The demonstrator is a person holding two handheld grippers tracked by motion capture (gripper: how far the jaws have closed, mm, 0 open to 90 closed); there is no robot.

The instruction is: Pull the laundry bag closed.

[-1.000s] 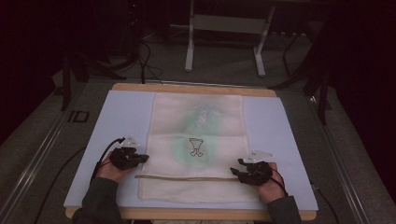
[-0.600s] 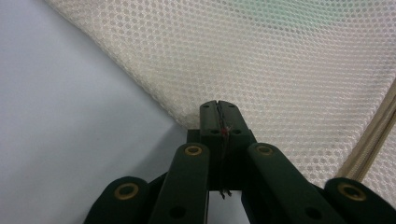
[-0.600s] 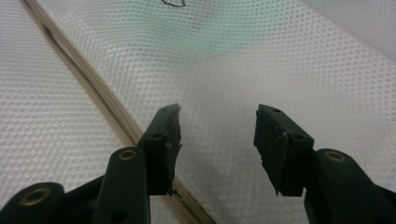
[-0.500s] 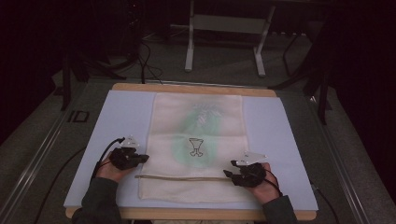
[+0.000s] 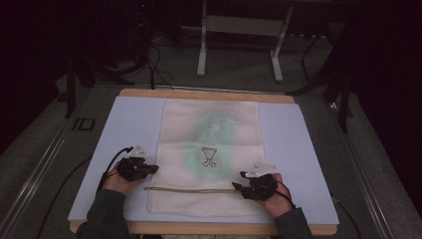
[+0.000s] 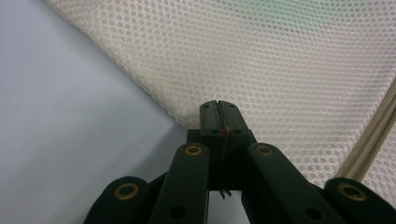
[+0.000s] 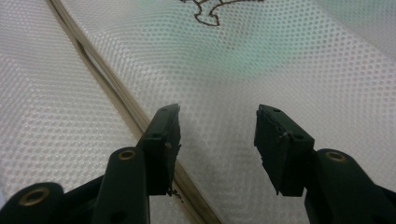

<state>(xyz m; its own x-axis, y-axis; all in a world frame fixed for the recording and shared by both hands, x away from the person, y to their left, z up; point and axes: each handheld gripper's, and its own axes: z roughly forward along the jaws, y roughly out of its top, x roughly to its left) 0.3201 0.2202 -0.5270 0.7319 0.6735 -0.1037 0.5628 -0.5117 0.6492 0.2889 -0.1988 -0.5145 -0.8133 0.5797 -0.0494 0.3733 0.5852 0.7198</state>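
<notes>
Dim room past table, left claw pinching mesh bag edge, right claw spread — zipper partly hidden.

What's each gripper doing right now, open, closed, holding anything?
Left gripper: closed, pinching the left edge of the mesh bag.
Right gripper: open, holding nothing, fingers above the bag beside its zipper.

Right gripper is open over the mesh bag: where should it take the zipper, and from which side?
Grip the raised zipper ridge near its right end, coming down from above with the right gripper turned so one finger lands each side of the strip. The mesh bag lies flat, so that ridge is the likeliest purchase.
</notes>
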